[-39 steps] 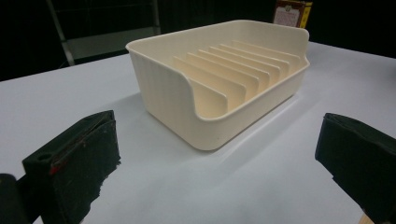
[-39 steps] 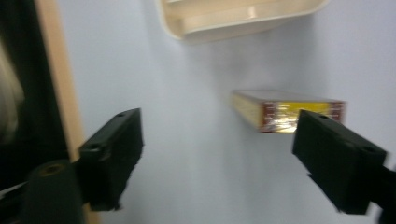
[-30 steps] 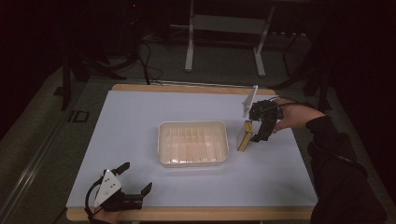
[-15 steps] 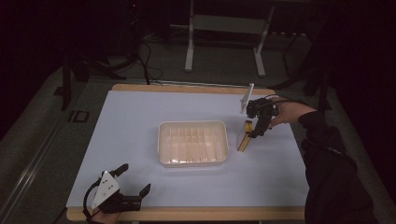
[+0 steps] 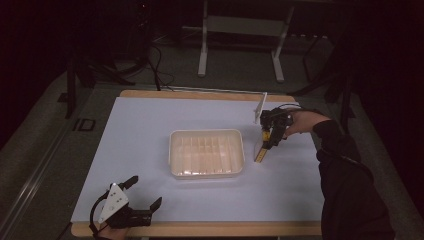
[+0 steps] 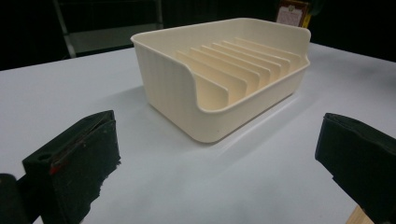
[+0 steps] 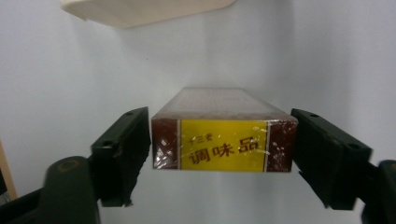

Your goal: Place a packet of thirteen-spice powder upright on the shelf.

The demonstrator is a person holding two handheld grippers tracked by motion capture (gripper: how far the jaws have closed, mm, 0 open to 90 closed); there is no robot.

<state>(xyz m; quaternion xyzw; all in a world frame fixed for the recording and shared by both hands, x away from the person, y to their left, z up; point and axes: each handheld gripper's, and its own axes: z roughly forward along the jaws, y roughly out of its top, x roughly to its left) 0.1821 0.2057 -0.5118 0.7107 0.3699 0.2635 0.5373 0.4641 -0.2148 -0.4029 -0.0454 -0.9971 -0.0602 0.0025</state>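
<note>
Right gripper [image 7: 223,154]: jaws just closed onto the seasoning box [image 7: 224,135], so lifting is judged possible. Left gripper [image 5: 131,202]: jaws held wide, empty, near the cream rack [image 5: 206,153].

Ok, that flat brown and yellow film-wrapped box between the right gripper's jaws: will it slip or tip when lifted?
The flat brown and yellow film-wrapped box looks stiff, with square edges, so it should keep its shape. Its glossy wrap could be slippery against the pads. The right gripper, whose jaws have just been closing, grips one short end, so the long body may sag downward. It probably won't roll.
</note>
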